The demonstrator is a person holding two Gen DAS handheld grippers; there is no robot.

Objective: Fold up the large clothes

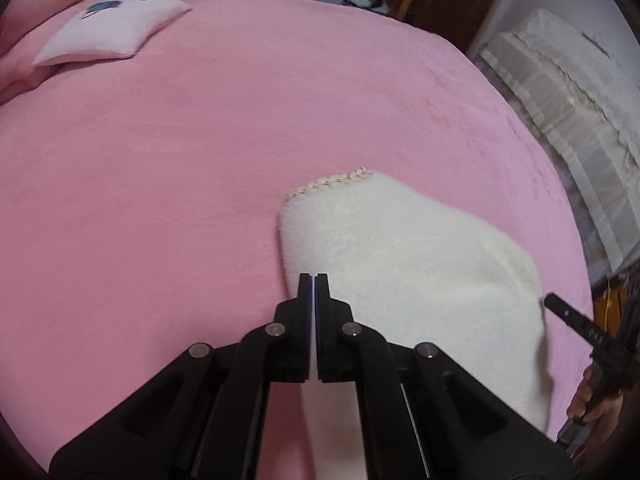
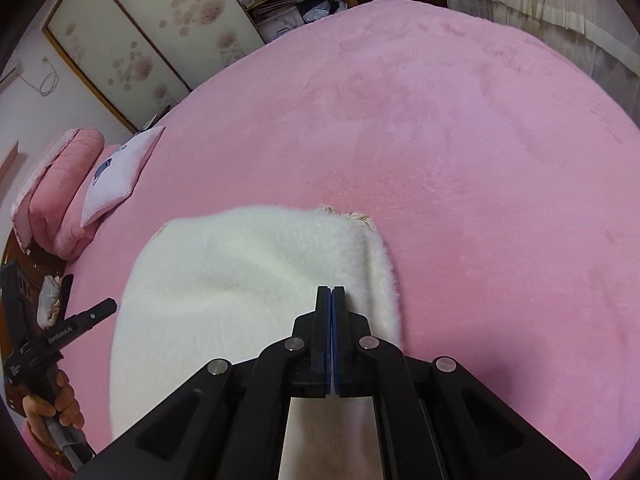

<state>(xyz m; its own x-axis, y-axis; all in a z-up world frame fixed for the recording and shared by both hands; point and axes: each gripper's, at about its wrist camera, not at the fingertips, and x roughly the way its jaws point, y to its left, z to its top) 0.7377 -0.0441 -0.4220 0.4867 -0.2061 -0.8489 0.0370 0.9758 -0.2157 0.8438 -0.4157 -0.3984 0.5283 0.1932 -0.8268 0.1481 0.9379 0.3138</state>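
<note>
A fluffy white garment with braided trim lies folded flat on the pink bedspread.

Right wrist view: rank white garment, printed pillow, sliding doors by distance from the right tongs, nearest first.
1. White garment, directly under the shut right tongs, on the pink bed.
2. Printed pillow, far left, at the bed's head.
3. Sliding doors, upper left, beyond the bed.

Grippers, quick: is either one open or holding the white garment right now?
Left gripper: shut, nothing between the pads, above the white garment.
Right gripper: shut, empty as well.
</note>
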